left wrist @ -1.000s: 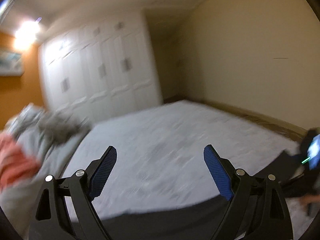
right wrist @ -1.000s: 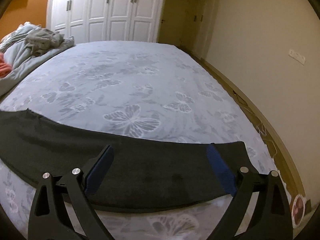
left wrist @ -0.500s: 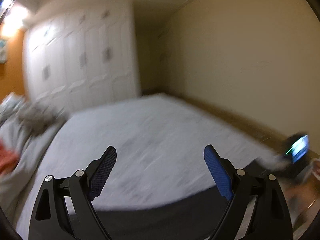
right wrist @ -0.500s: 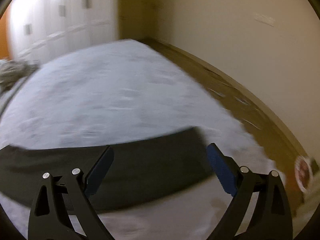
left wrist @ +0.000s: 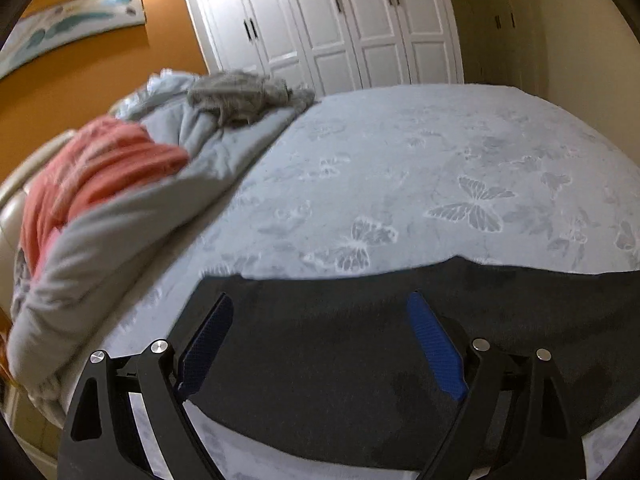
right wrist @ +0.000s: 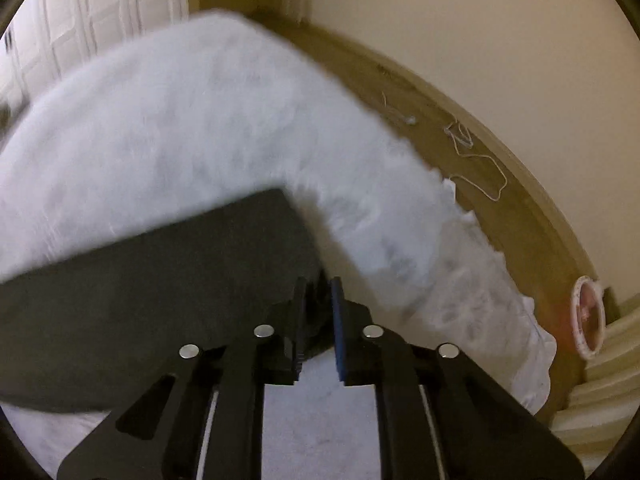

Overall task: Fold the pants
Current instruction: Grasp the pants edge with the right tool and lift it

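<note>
Dark grey pants (left wrist: 340,352) lie flat in a long band across the near side of a bed (left wrist: 400,168) with a pale butterfly-print sheet. My left gripper (left wrist: 320,298) hovers open over the pants' left end, its blue pads (left wrist: 436,344) wide apart with nothing pinched. In the right wrist view, the pants (right wrist: 160,288) end at a corner near the bed's right side. My right gripper (right wrist: 318,285) is closing on that end, and dark fabric sits between the nearly touching fingers. That view is blurred.
A heaped grey duvet (left wrist: 132,216), a pink cloth (left wrist: 92,172) and a crumpled grey garment (left wrist: 240,96) lie at the bed's left. White wardrobe doors (left wrist: 340,20) stand behind. Right of the bed are a wooden floor strip (right wrist: 460,184), a loose white cord (right wrist: 480,168) and a round object (right wrist: 587,318).
The left gripper dropped and tilted down over the pants' left end, staying open. The right gripper swung to the pants' right end and its fingers came together on the fabric.
</note>
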`<move>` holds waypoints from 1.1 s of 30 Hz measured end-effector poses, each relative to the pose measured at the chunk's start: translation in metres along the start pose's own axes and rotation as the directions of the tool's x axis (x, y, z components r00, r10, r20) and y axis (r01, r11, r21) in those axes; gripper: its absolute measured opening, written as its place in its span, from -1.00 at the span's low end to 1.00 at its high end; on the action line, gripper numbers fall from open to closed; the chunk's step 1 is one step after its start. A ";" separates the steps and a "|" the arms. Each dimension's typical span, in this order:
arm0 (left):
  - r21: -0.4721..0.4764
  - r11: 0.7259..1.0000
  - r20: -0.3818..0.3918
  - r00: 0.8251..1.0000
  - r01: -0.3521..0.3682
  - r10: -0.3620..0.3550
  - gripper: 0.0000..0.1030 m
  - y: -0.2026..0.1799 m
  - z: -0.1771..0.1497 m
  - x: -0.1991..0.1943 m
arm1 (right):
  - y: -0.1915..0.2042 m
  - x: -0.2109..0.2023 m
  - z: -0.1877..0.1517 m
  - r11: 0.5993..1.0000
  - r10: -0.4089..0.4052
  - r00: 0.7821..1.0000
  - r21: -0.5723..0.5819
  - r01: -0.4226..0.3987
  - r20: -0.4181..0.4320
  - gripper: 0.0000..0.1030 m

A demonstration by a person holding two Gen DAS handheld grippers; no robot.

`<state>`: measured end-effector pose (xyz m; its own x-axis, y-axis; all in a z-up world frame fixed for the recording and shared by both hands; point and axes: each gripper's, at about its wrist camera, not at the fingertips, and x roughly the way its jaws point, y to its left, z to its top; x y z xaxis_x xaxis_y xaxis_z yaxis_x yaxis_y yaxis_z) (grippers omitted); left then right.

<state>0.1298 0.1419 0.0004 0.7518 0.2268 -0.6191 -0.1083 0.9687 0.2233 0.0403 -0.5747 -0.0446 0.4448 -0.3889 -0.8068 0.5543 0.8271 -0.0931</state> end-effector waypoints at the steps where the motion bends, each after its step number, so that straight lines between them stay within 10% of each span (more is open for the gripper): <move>1: -0.014 1.000 -0.029 0.999 0.017 -0.017 0.68 0.004 -0.003 0.007 | -0.008 0.001 -0.002 0.999 -0.031 1.000 0.012 0.031 -0.003 -0.78; 5: -0.106 0.991 -0.133 0.986 0.083 -0.097 0.68 0.018 -0.021 0.018 | -0.045 0.027 -0.026 0.978 0.092 0.984 0.202 -0.059 -0.155 -0.63; 8: -0.144 0.983 -0.152 0.979 0.113 -0.134 0.68 0.027 -0.024 0.021 | -0.046 0.013 -0.025 0.959 0.158 0.985 0.250 -0.135 -0.074 0.54; 13: -0.170 0.976 -0.142 0.977 0.134 -0.158 0.68 0.047 -0.030 0.017 | -0.029 0.021 -0.030 0.958 0.208 0.975 0.220 -0.185 -0.084 0.59; 14: -0.189 0.972 -0.149 0.975 0.137 -0.166 0.68 0.054 -0.032 0.018 | -0.026 0.031 -0.030 0.962 0.201 0.972 0.214 -0.171 -0.125 0.58; 17: -0.276 0.955 -0.174 0.972 0.105 -0.157 0.68 0.086 -0.038 0.024 | -0.008 0.029 -0.019 0.975 0.182 0.979 0.147 -0.168 -0.088 -0.82; 22: -0.317 0.948 -0.174 0.984 -0.021 -0.036 0.68 0.129 -0.047 0.027 | 0.009 -0.026 -0.003 0.932 0.310 0.948 0.173 -0.318 0.073 -0.84; 26: -0.319 0.947 -0.147 0.989 -0.032 -0.016 0.68 0.131 -0.044 0.018 | 0.090 -0.110 0.000 0.858 0.508 0.836 -0.038 -0.512 0.206 -0.84; 29: -0.313 0.949 -0.115 0.991 0.028 -0.067 0.68 0.116 -0.037 0.007 | 0.176 -0.139 -0.016 0.790 0.610 0.776 -0.200 -0.580 0.161 -0.84; 33: -0.300 0.946 -0.086 0.985 0.119 -0.151 0.68 0.097 -0.031 -0.005 | 0.270 -0.132 -0.049 0.712 0.655 0.756 -0.329 -0.621 -0.009 -0.83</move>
<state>0.0958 0.2378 0.0015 0.7012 0.0853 -0.7079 -0.2080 0.9741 -0.0886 0.0968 -0.2804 0.0079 0.6930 0.2513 -0.6758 -0.1127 0.9635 0.2427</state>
